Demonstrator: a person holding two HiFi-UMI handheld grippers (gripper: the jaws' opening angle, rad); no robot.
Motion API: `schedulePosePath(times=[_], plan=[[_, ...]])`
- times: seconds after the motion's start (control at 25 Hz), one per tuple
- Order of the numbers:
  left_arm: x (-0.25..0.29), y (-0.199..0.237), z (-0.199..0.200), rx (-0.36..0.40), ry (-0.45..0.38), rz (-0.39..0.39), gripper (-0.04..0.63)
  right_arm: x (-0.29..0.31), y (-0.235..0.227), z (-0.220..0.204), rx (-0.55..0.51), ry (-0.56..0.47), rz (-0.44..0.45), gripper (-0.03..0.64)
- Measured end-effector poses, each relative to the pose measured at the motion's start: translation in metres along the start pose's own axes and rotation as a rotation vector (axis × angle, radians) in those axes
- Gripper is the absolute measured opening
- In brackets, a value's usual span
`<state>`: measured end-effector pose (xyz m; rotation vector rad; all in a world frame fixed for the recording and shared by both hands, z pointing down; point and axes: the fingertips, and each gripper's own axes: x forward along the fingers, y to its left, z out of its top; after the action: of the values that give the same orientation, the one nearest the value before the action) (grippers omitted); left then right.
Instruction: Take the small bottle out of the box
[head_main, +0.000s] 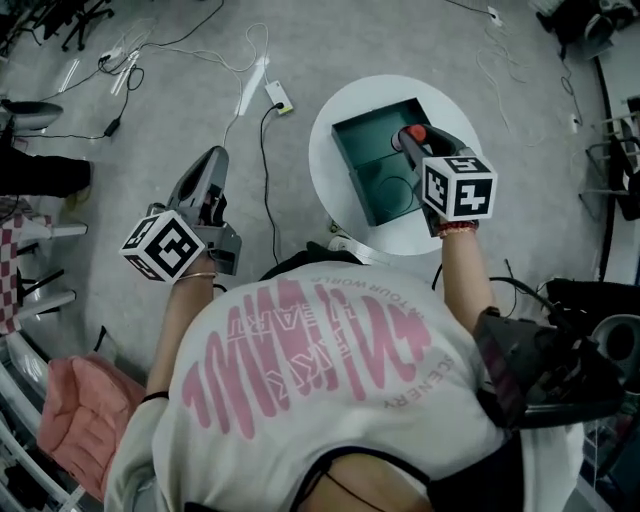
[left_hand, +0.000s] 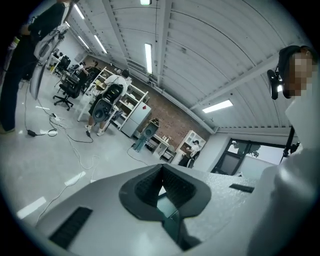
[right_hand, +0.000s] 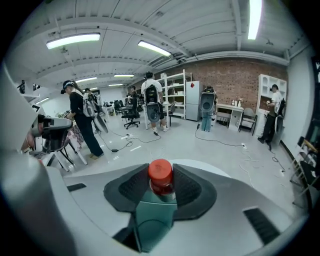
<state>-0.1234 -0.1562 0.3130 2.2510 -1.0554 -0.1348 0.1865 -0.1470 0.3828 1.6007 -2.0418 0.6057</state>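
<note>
Left gripper: jaws together, nothing between them. Held out left over the floor, well apart from the table.

Right gripper: clamped on the bottle at its red cap and neck. The bottle is upright over the far right part of the box. Cannot tell whether its base has cleared the walls.

Risks: the grip sits high, on cap and neck only, so the body could swing or slip out on a jerky lift. The base may catch the right wall and drag the box, which nothing holds, toward the table edge.

Surface: small round white table, with the box taking up much of it.

Room: grey floor with loose cables. Brick wall, shelves and several people stand far off.
</note>
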Motion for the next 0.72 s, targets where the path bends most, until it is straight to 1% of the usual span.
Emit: schedulePosePath(times=[0.12,0.2,0.48,0.72], plan=[[-0.008,-0.016,-0.001,0.072,0.045,-0.094,0.008,-0.02,0.013,0.007,0.006,-0.036,-0.023,0.144],[-0.016,-0.019,-0.001,0.112,0.054,-0.127,0.008,-0.032,0.023,0.012,0.013,-0.072,-0.041,0.144],[-0.045,-0.011,0.005,0.099,0.033,-0.146,0.008,-0.073,0.056,0.026,0.035,-0.184,-0.101,0.143],[-0.071,-0.02,0.014,0.127,0.021,-0.199,0.008,-0.113,0.093,0.04,0.049,-0.267,-0.113,0.143]])
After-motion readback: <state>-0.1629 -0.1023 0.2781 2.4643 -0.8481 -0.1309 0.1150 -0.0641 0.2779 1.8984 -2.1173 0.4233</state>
